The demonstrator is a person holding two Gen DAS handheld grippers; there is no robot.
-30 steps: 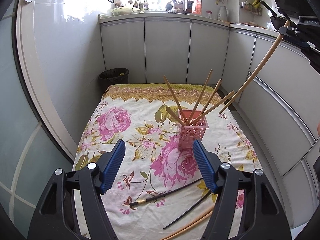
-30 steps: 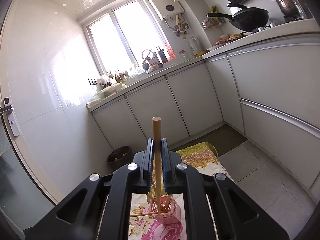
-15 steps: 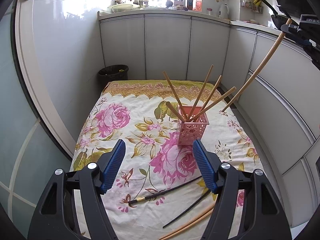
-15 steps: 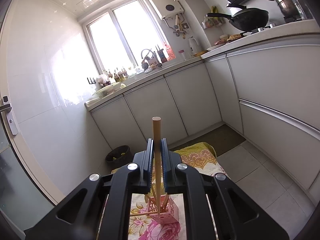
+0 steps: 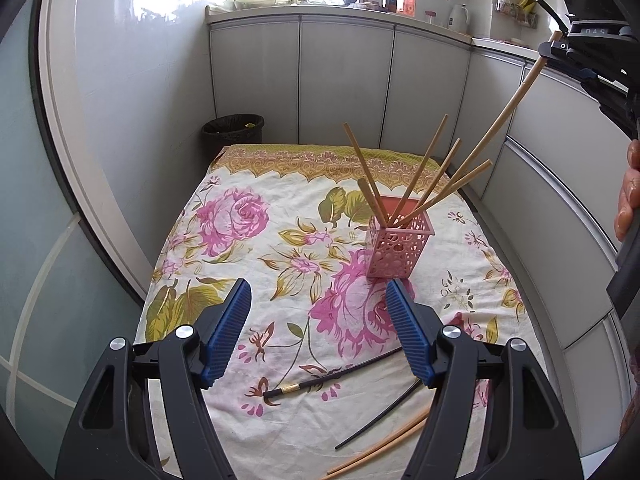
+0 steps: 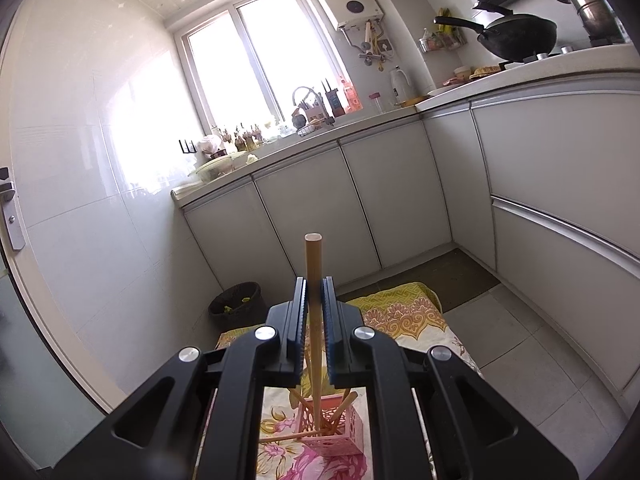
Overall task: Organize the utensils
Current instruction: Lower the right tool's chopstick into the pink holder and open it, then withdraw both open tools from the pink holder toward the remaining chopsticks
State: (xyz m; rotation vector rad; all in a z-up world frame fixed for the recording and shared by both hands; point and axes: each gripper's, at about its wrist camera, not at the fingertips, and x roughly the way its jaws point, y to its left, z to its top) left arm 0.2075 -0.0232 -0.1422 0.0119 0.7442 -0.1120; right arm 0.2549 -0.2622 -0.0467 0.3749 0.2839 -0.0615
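Note:
A pink perforated holder (image 5: 400,246) stands on the floral cloth (image 5: 256,280) with several wooden chopsticks leaning in it. My right gripper (image 6: 314,300) is shut on a long wooden chopstick (image 6: 313,264); its lower end reaches down into the pink holder (image 6: 332,428). In the left wrist view that chopstick (image 5: 508,108) slants from the right gripper (image 5: 560,46) at upper right down to the holder. My left gripper (image 5: 320,332) hangs open and empty above the cloth, nearer than the holder. Two black chopsticks (image 5: 332,378) and two wooden ones (image 5: 384,444) lie on the cloth below it.
A black waste bin (image 5: 234,130) stands at the cloth's far left corner. White cabinets (image 5: 344,80) run along the back and right side, tiled wall on the left. A hand (image 5: 628,196) shows at the right edge. A wok (image 6: 516,36) sits on the counter.
The right gripper has carried its chopstick toward the holder: the tip was beside the holder's right and now sits inside it. The left gripper has stayed put.

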